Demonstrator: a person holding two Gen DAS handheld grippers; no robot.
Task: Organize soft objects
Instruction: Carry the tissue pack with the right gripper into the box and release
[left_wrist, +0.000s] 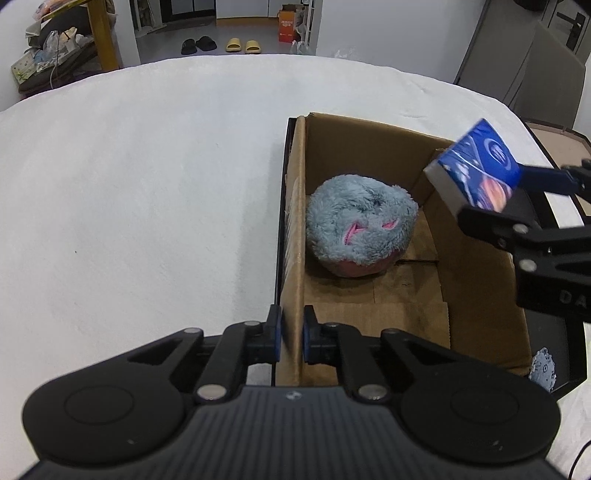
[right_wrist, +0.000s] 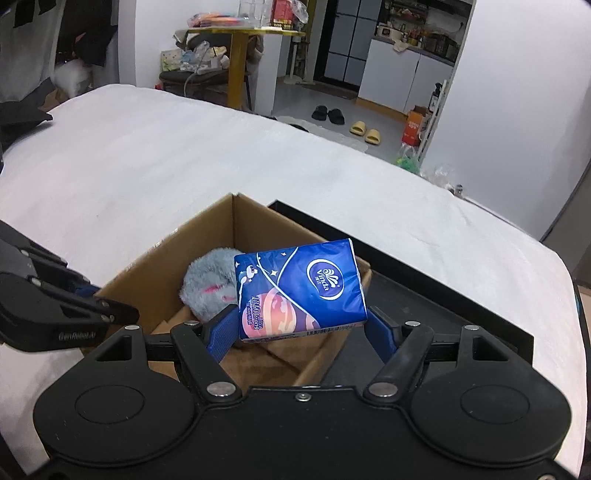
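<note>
- Tissue pack (right_wrist: 301, 291) — we grip it in our right gripper (right_wrist: 301, 328), above the cardboard box (left_wrist: 476, 280).
- Our left gripper (left_wrist: 291, 338) pinches the box's near wall — plush toy (left_wrist: 360, 230) lies inside.

1. The tissue pack (right_wrist: 301, 291) is showing deep blue wrap with white swirls, stars, and a pink-orange planet.
2. The plush toy (left_wrist: 360, 230) is wearing grey-blue fur with pink markings and a pink underside.
3. The cardboard box (left_wrist: 295, 236) is showing plain brown.
4. The bed (left_wrist: 147, 192) is lying white.
5. Both grippers, left (left_wrist: 291, 338) and right (right_wrist: 301, 330), are showing black frames with blue pads.
</note>
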